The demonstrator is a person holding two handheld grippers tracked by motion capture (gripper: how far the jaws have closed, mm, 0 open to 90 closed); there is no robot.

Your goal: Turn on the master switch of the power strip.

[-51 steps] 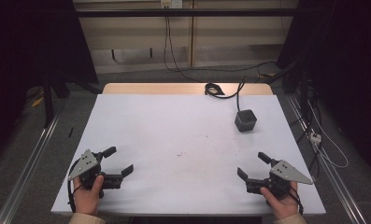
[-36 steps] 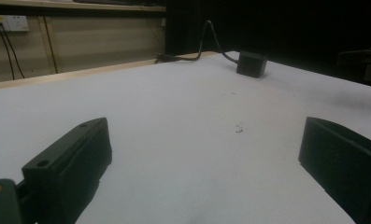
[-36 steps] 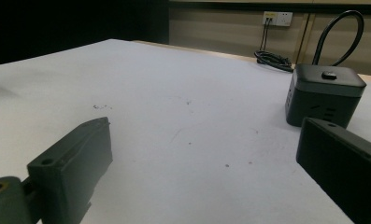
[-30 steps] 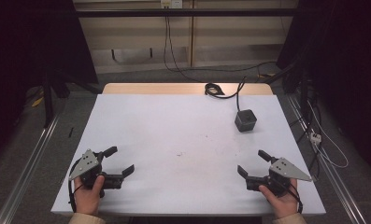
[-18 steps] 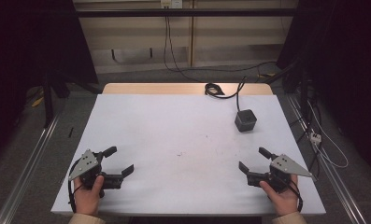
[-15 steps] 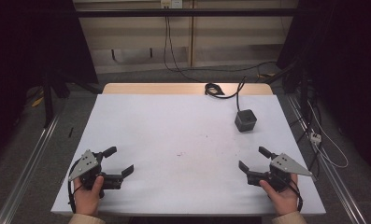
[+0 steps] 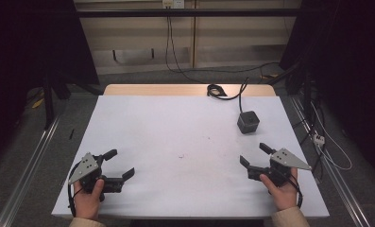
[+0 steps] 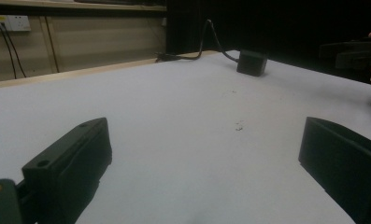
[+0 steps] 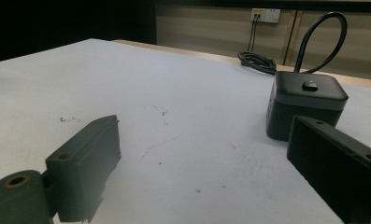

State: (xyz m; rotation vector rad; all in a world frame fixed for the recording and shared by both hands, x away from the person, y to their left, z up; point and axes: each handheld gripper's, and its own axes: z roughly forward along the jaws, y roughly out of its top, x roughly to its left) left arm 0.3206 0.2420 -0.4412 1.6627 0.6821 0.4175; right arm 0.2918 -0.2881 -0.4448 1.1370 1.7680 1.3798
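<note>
White surface (image 7: 175,127) bears one black cube (image 7: 248,122); left gripper (image 7: 119,164) and right gripper (image 7: 252,155), jaws apart, near its front edge.

- Setting: a lab or test bench rigged for recording, not a home.
- White table (image 7: 175,137): bare work surface lightly scuffed with small marks, running forward from both grippers, with a wooden strip along its far edge.
- Black cube device (image 7: 248,122): cabled, standing just ahead of the right gripper (image 7: 254,161); its cable (image 7: 220,91) is coiled farther off at the table's far edge.
- Black curtains (image 7: 29,42): hung well out to either side of the grippers.
- Wall socket (image 9: 264,14): plugged leads, on the beige panel wall beyond the table.
- Metal floor rails (image 7: 27,161): flanking the table, outside the left gripper (image 7: 116,164).
</note>
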